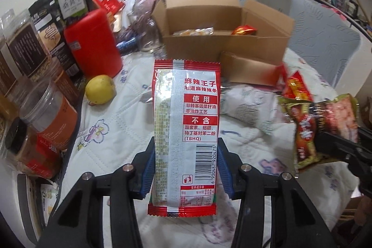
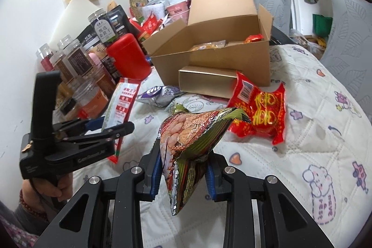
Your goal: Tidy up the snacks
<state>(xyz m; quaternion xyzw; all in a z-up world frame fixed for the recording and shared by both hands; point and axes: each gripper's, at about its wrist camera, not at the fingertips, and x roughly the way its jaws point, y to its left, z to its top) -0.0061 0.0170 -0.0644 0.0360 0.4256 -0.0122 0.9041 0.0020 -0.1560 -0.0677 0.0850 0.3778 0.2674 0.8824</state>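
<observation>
A quilted white cloth w/ cartoon prints (image 2: 309, 122) covers the table, crowded on its left side w/ jars and tins. An open cardboard box (image 2: 209, 57) stands at the far side, flaps up; a pale wrapped snack (image 2: 209, 44) and a small red packet (image 2: 254, 38) lie inside. A flat gold carton (image 2: 207, 81) rests against the box's front wall. Left of the box stands a red canister (image 1: 93, 43), w/ a yellow fruit (image 1: 100, 92) just in front of it on the cloth.

Center of the left wrist view: a red-and-white spicy-strip packet (image 1: 183, 138), back side w/ barcode facing the camera, held upright off the cloth. The left gripper (image 1: 186, 169) pinches it, blue pads pressed on both long edges. In the right wrist view a hand (image 2: 53, 192) w/ a bead bracelet grips that tool's handle.

The right gripper (image 2: 183, 176) is clamped on a crumpled green-and-red snack bag (image 2: 190, 138), lifted clear of the cloth, approx. in front of the box. Behind it a red foil packet w/ gold lettering (image 2: 260, 113) lies on the cloth near the gold carton; a purple-grey pouch (image 2: 160, 94) lies to the left.
</observation>
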